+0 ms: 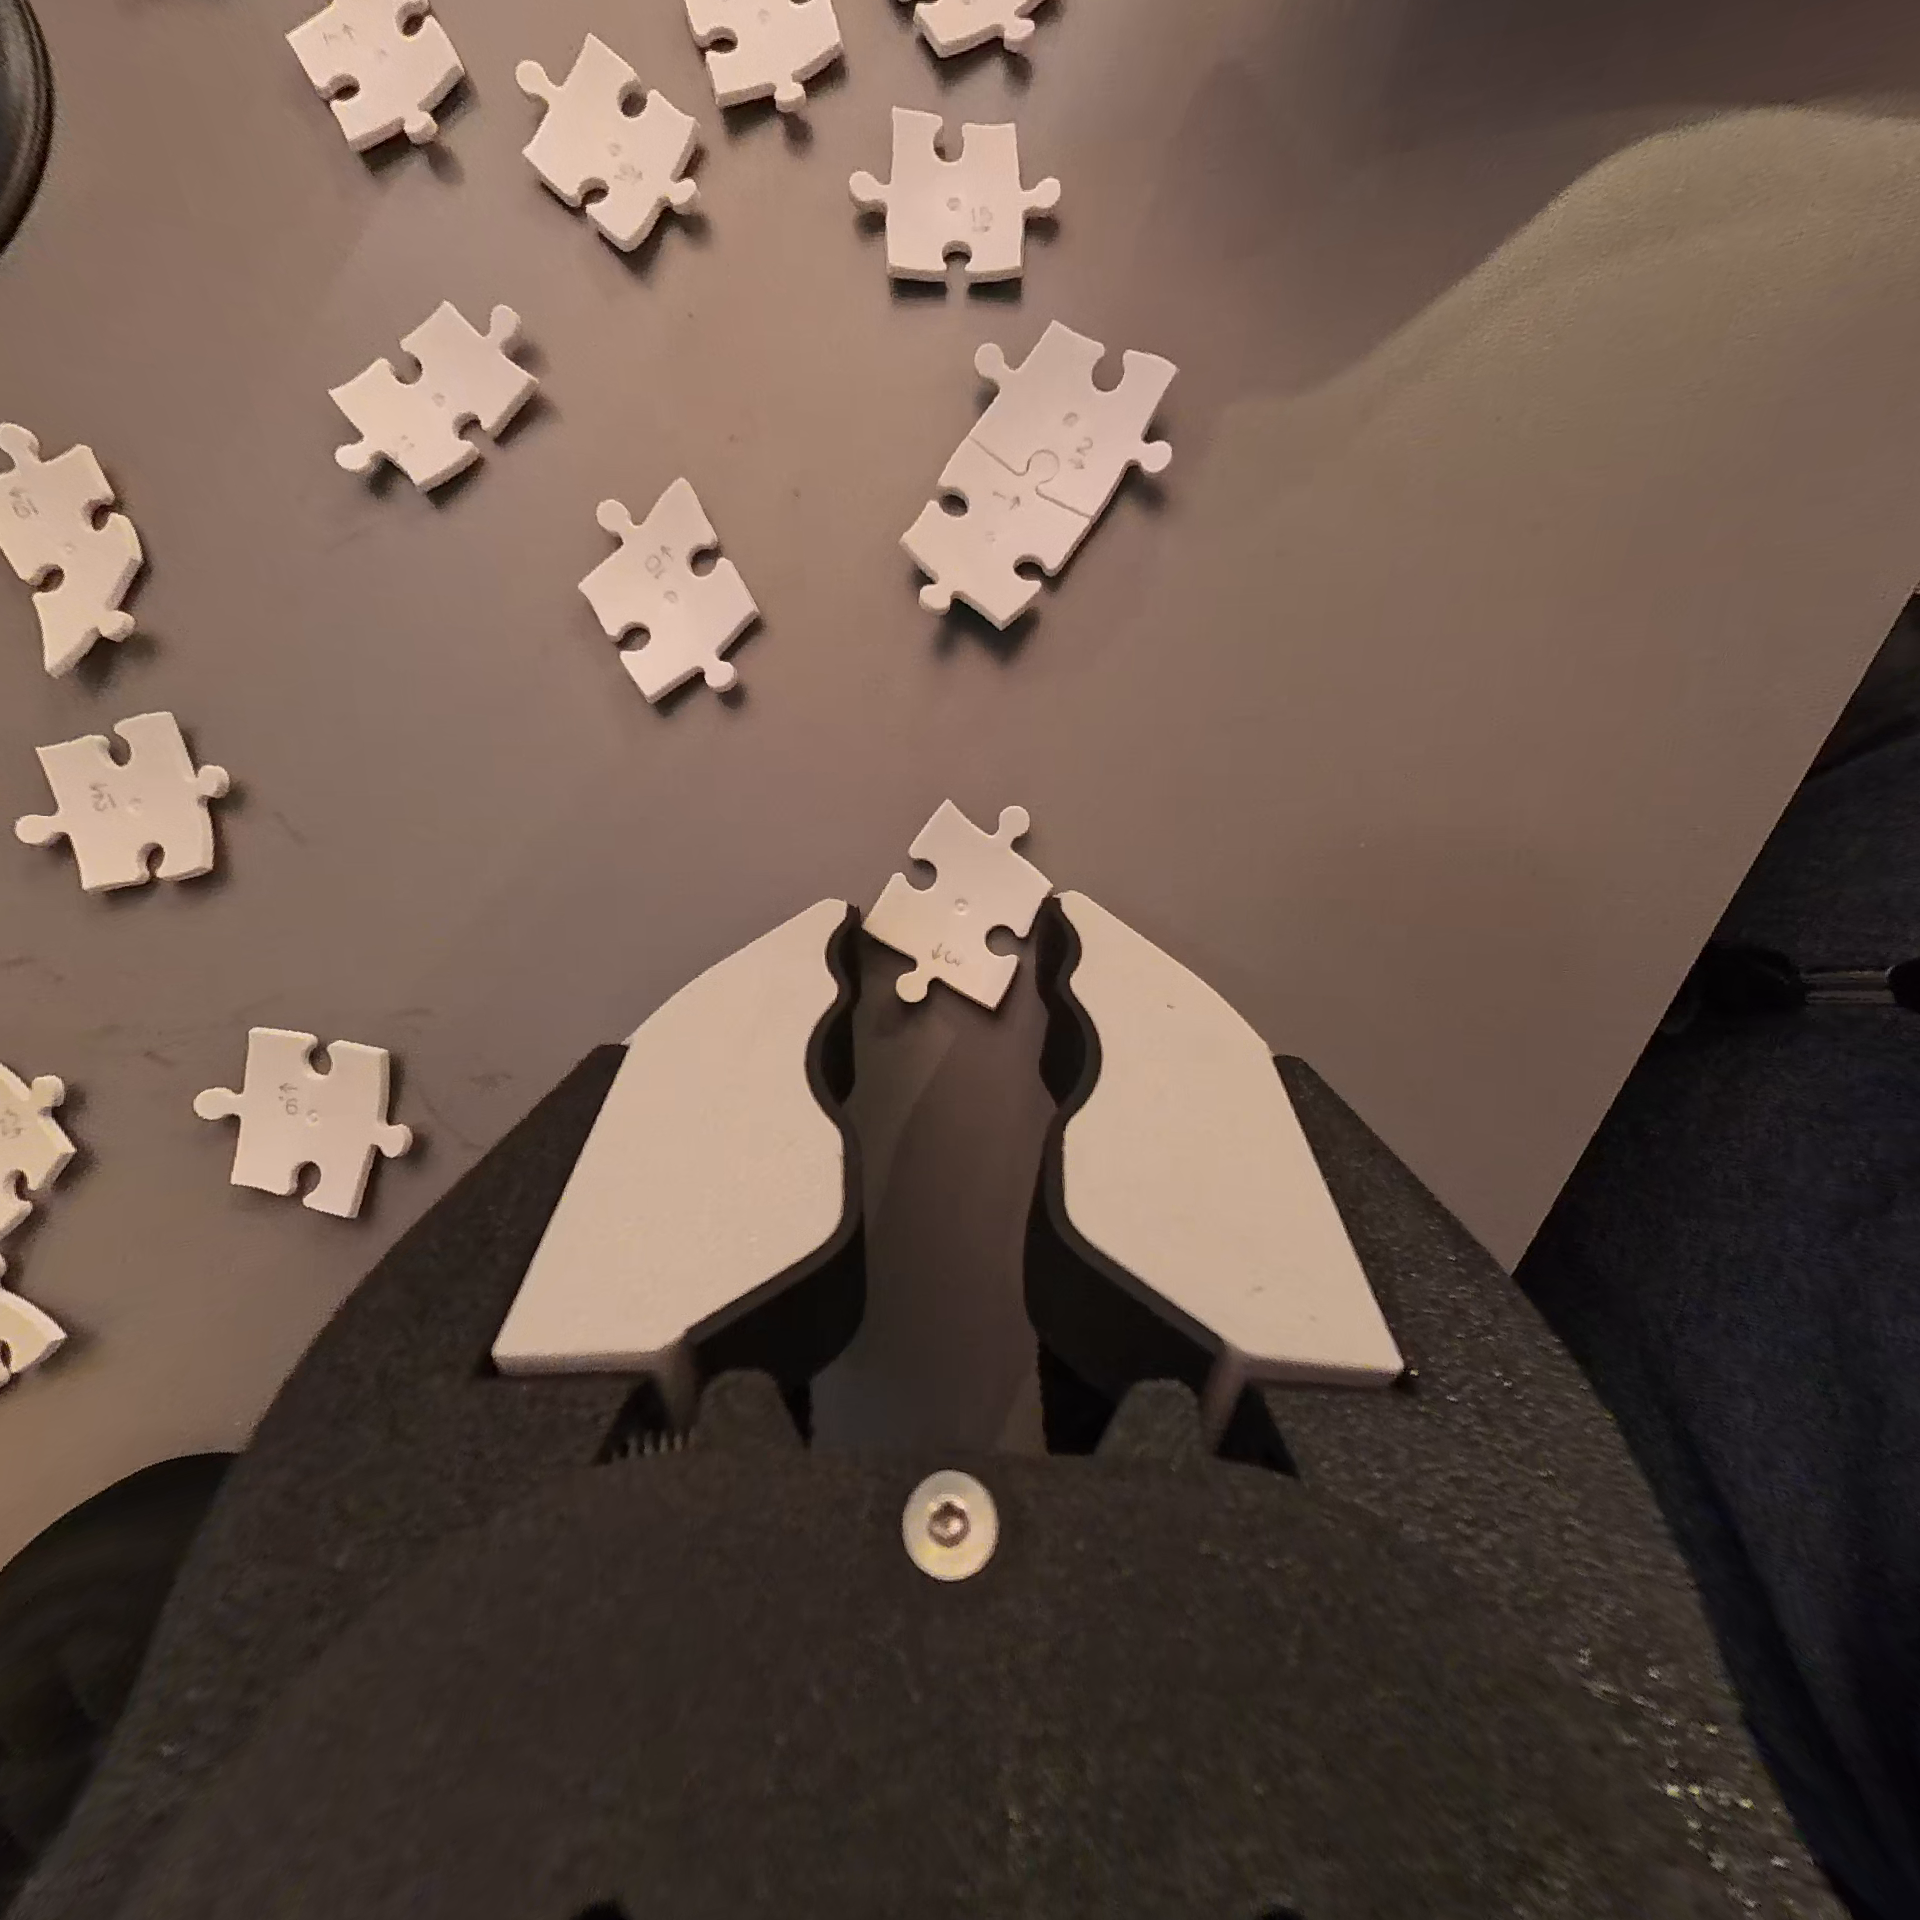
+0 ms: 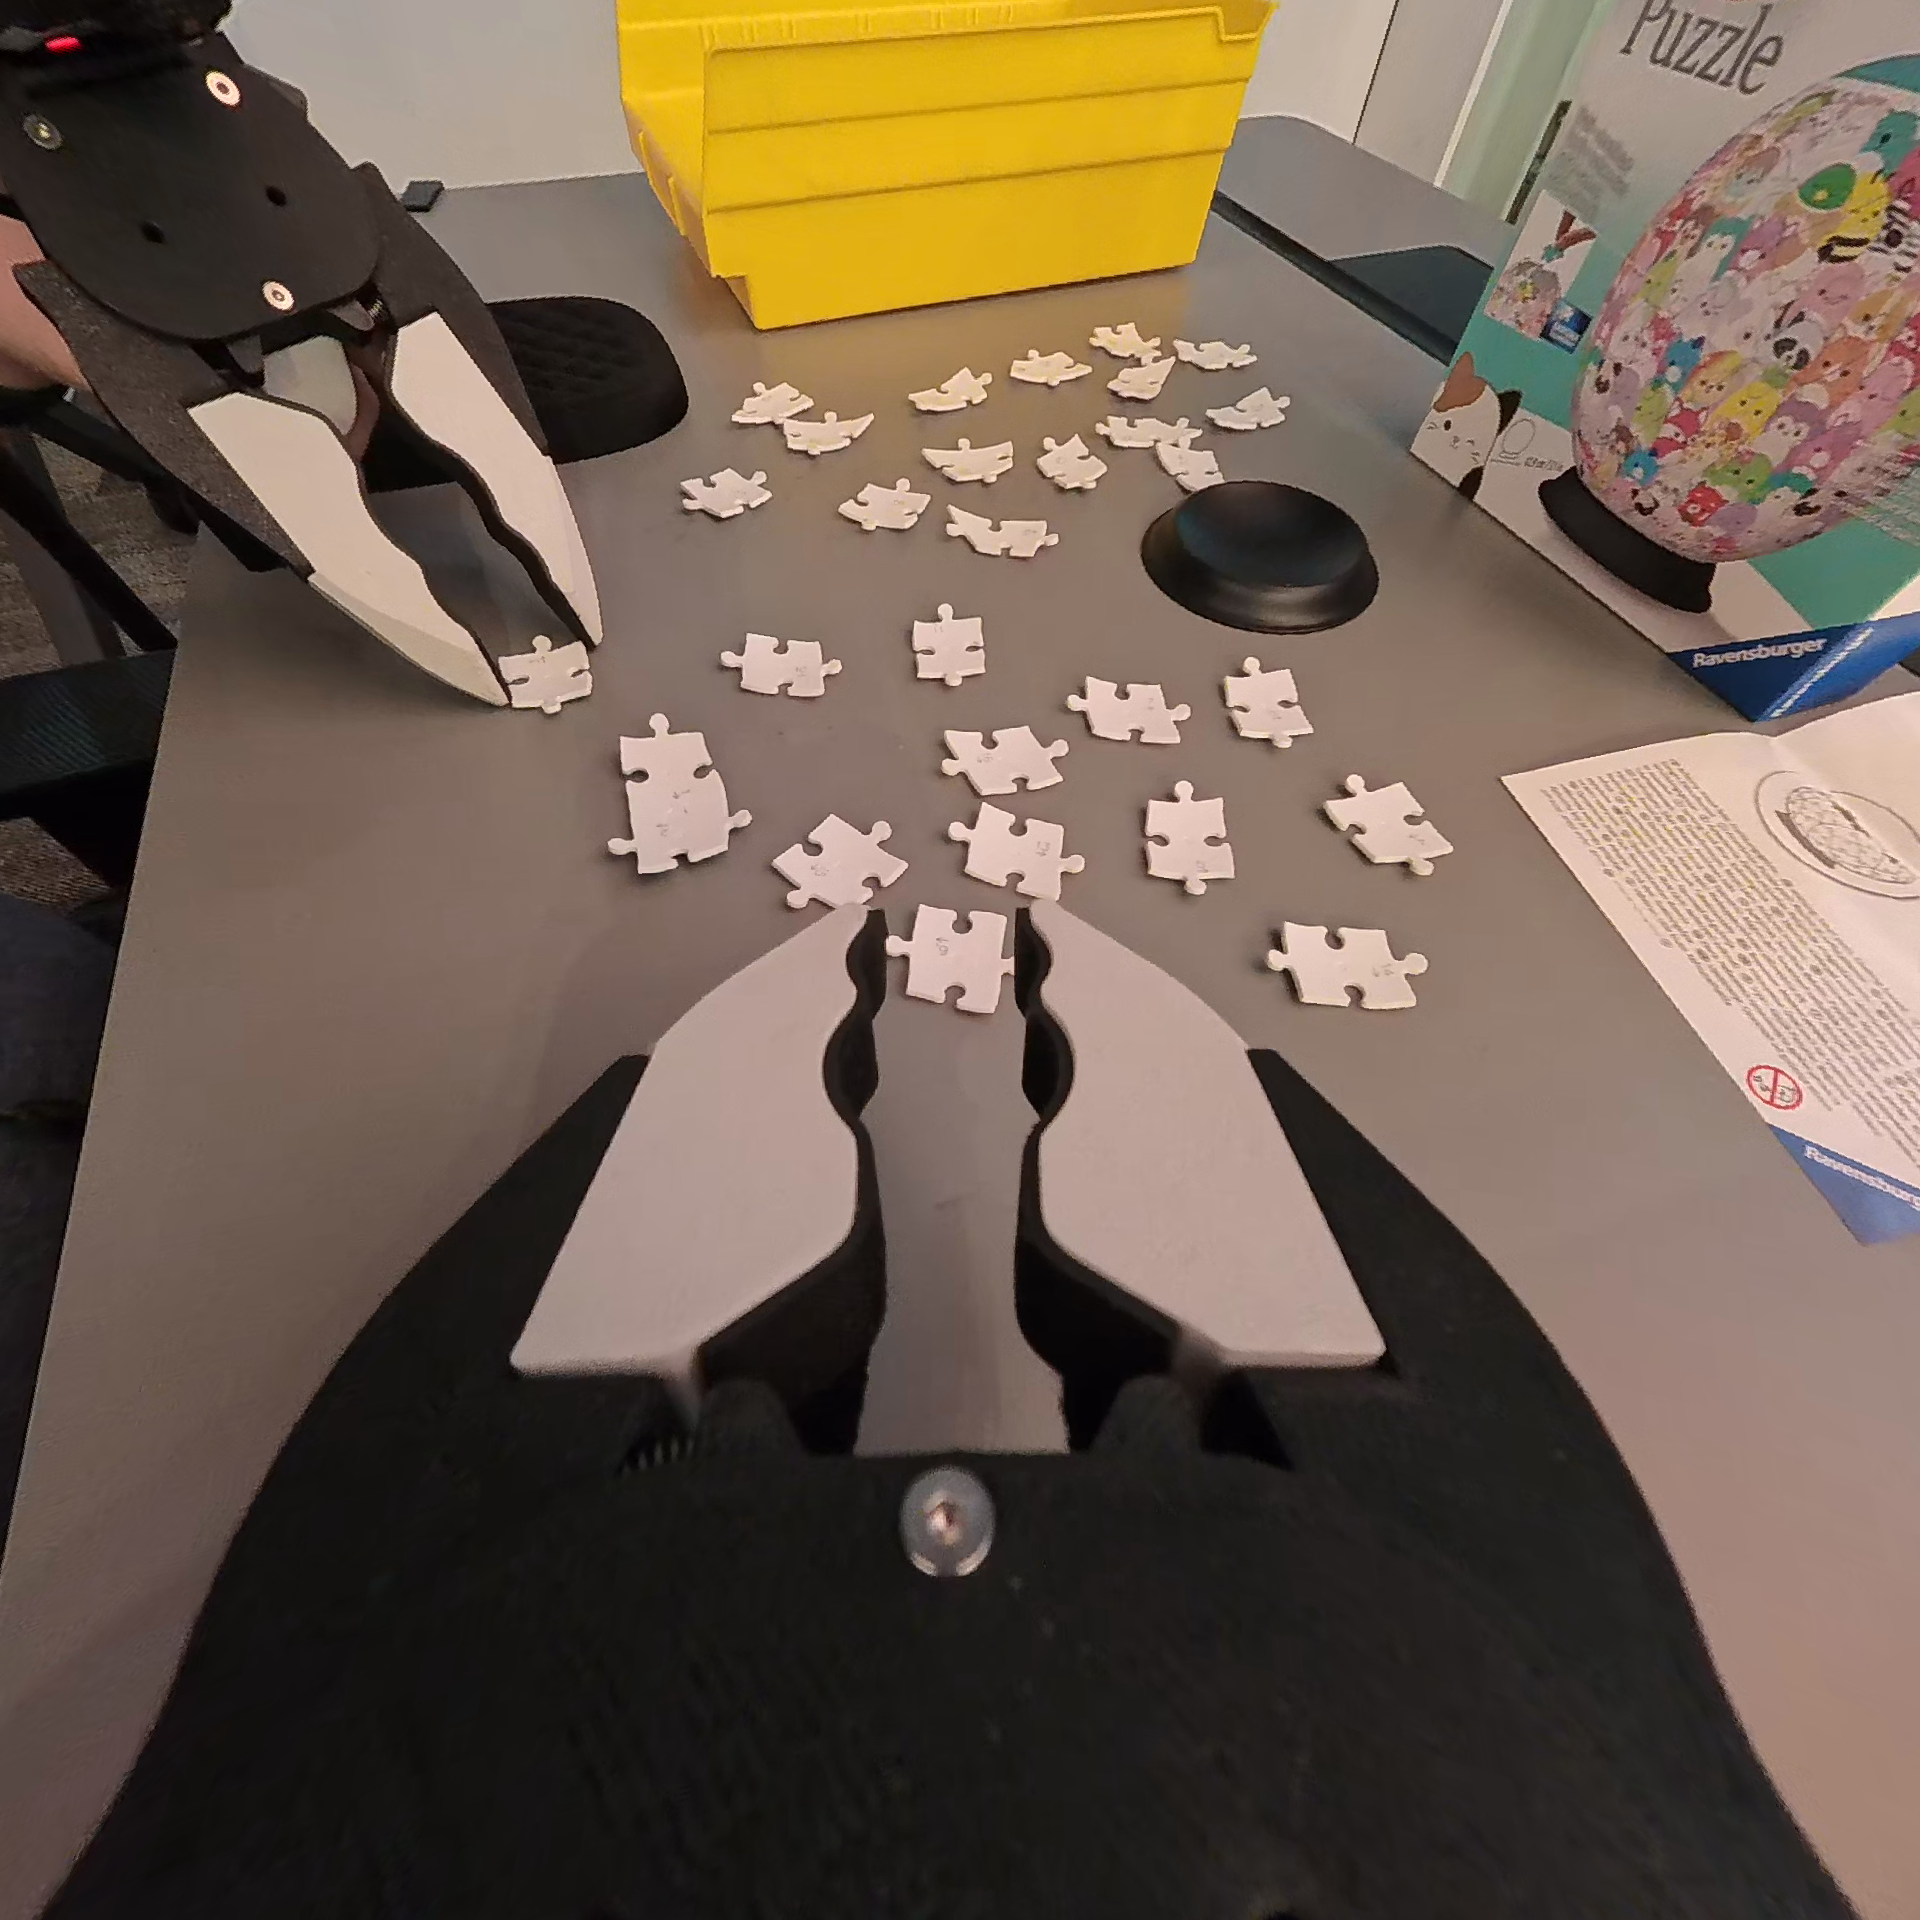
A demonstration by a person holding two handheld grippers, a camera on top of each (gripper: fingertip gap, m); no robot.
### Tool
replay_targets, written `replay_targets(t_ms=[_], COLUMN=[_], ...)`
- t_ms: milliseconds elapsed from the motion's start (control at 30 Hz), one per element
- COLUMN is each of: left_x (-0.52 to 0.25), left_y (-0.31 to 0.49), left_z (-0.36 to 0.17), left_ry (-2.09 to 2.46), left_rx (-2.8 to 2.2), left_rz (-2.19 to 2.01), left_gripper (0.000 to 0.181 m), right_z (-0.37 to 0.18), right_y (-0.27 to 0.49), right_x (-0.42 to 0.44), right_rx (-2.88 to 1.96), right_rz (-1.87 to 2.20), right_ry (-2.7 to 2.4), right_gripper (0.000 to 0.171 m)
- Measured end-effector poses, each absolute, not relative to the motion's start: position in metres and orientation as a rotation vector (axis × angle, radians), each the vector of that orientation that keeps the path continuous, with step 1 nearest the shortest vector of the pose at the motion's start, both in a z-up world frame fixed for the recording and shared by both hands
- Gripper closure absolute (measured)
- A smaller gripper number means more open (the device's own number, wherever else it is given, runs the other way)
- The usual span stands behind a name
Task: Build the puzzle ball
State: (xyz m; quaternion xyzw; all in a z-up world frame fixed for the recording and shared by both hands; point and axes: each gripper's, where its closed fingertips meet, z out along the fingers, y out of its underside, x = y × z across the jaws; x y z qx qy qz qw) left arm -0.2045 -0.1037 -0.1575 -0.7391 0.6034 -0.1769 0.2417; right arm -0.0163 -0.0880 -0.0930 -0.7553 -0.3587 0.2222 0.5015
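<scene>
Several white puzzle pieces lie face down on the grey table. My left gripper is shut on one puzzle piece, pinched at its fingertips just above the table near the edge. It also shows in the right wrist view, with that piece. Two joined pieces lie just beyond it, also in the right wrist view. My right gripper hovers above the table, partly open and empty. A loose piece shows on the table between its fingertips.
A black round stand sits right of the far pieces. A yellow bin stands at the back. The puzzle box and an instruction sheet are at the right. A person's leg is past the table edge. Some 20 cm of space lies between my two pairs of fingers.
</scene>
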Motion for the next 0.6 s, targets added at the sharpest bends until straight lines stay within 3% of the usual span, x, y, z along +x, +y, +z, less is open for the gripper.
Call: replay_targets(t_ms=[600], left_x=[-0.2064], left_y=[-0.1047], left_z=[-0.1573], left_ry=[1.627], left_rx=[-2.028], left_rz=[-0.506], left_gripper=[0.149], right_z=[-0.0927], right_y=[-0.0881], right_x=[-0.0163], right_rx=[-1.825], right_rz=[0.544], right_ry=[-0.866], right_gripper=[0.147])
